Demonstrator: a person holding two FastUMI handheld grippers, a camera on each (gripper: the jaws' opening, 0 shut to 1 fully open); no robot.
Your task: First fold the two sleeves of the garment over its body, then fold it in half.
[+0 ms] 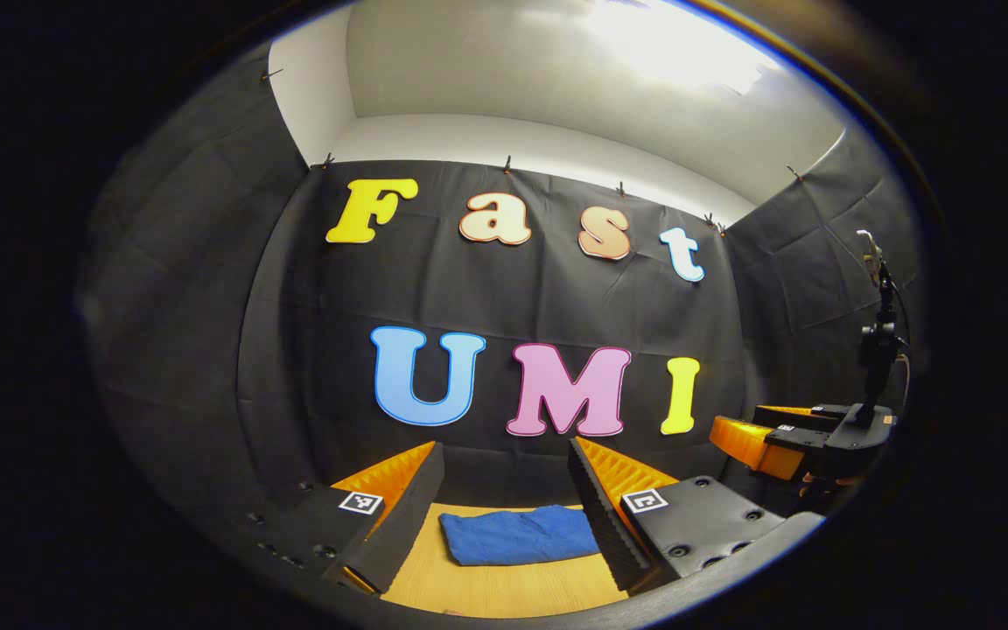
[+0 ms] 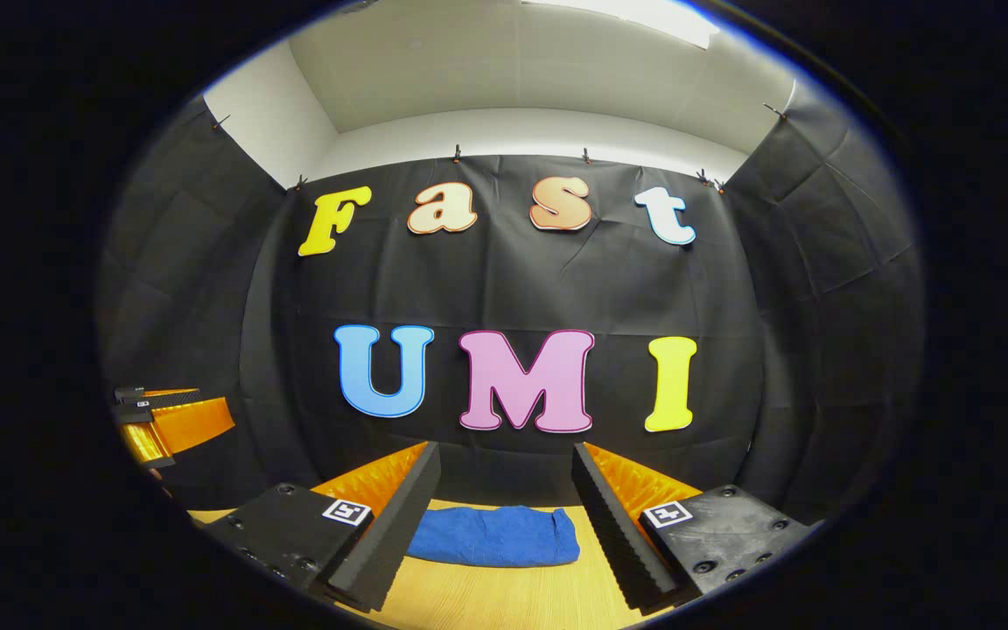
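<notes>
A blue garment (image 1: 517, 534) lies as a compact folded bundle on the wooden table (image 1: 504, 588), near the back wall. My left gripper (image 1: 504, 477) hovers above and in front of it, open, nothing between its fingers. In the right gripper view the same blue garment (image 2: 493, 535) rests flat on the table (image 2: 504, 599), and my right gripper (image 2: 504, 472) is raised in front of it, open and empty. The right gripper (image 1: 788, 437) also shows at the far right of the left gripper view, and the left gripper (image 2: 167, 420) at the far left of the right gripper view.
Black cloth walls close the booth at the back and both sides. A hand (image 1: 828, 486) holds the gripper seen at the right of the left gripper view, with a dark upright mast (image 1: 878, 337) on it. Bare wooden table lies in front of the garment.
</notes>
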